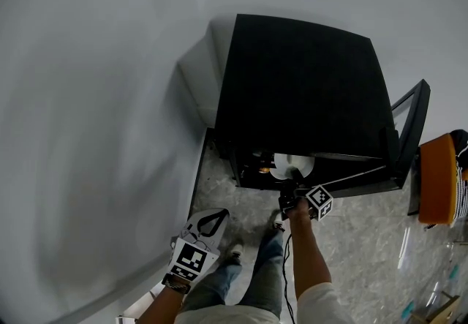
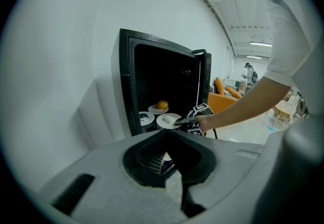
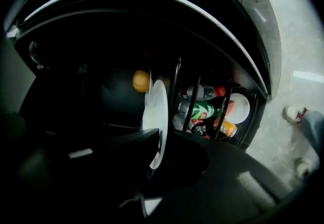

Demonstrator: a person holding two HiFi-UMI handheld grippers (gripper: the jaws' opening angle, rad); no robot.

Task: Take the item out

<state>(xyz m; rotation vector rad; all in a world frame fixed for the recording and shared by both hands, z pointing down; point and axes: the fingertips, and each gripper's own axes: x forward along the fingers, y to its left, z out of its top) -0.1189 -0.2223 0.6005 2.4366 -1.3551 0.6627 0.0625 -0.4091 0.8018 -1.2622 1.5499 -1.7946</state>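
We stretch our right arm (image 1: 311,253) forward, with the forearm bare. Our right hand (image 1: 298,213) holds the right gripper (image 1: 289,198) well ahead of our body. Its jaws are closed on the rim of a white plate (image 3: 157,112), which stands on edge between them. Our left hand (image 1: 175,282) keeps the left gripper (image 1: 218,213) low and close to our body, well behind the right one, pointing forward. Its jaw tips meet, and nothing is between them.

Pale lump (image 2: 165,119) on plate (image 2: 162,124), unidentifiable
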